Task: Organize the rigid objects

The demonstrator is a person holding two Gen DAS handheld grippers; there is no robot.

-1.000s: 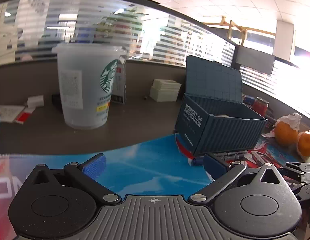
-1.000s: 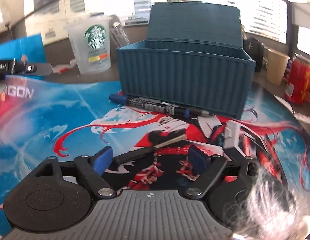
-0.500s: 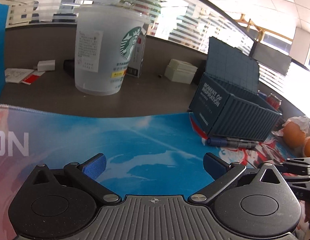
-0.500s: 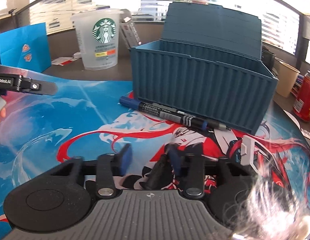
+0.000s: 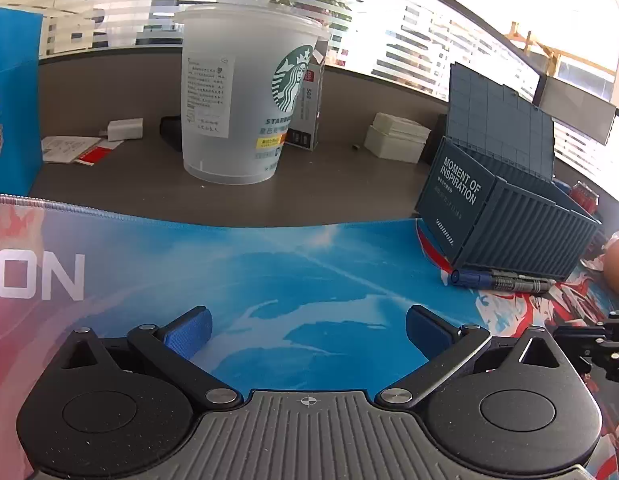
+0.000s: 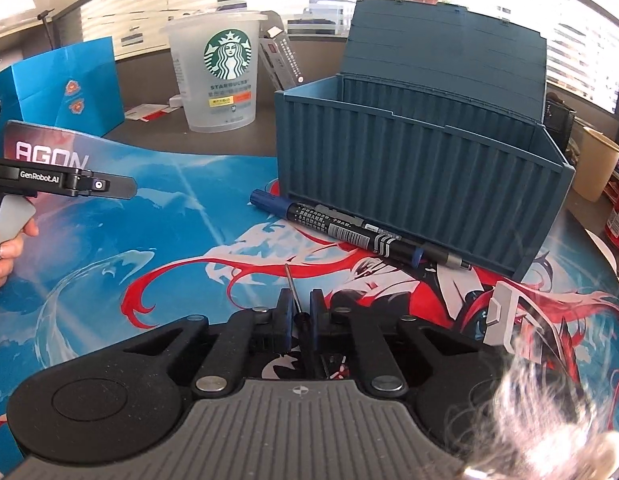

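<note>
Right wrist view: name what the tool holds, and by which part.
The right tool is shut on a small screwdriver, gripped at its dark handle; the thin shaft points forward.

The left gripper [image 5: 307, 330] hovered with its blue fingers [image 5: 188, 332] spread wide and nothing between them. The right gripper [image 6: 300, 314] had its pads [image 6: 284, 316] pinched close, apparently on a thin dark shaft [image 6: 294, 294].

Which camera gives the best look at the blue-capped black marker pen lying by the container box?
The right wrist view: the blue-capped black marker pen lies full length and close against the dark blue container box. The left wrist view shows it small and far right.
</note>
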